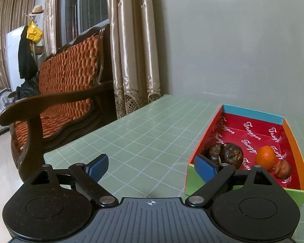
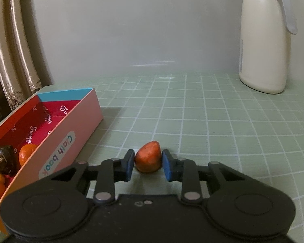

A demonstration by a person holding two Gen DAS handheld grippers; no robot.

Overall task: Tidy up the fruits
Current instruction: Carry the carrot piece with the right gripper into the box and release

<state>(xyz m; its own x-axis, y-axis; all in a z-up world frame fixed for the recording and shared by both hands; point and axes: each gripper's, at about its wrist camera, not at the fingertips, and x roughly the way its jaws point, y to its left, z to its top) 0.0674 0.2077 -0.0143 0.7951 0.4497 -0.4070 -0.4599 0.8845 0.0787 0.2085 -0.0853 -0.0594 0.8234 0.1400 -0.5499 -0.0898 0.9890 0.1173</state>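
Black linkages of the right gripper (image 2: 148, 165) fill the bottom of its view, and the blue fingers (image 2: 129, 167) pinch a small reddish-orange fruit (image 2: 148, 156) from either side, one pad on each flank. The fruit sits on the surface (image 2: 223, 125), its narrower end tipped up and away from the camera, so its long axis runs roughly along the fingers. Just to the left of it lies the open box (image 2: 71, 133) marked "Cloth book", its red inside already holding a mandarin (image 2: 27, 154) and a dark, wrinkled fruit (image 2: 3, 160); the move ahead is likely a lift and a short carry leftward over the near pink wall.

In the other view the left gripper (image 1: 152, 167) hangs over the green gridded surface with its fingers spread wide and nothing between them, the box just to its right. A cream jug (image 2: 263, 40) stands far back on the right; a wooden bench (image 1: 66, 77) and curtains (image 1: 131, 46) line the room.
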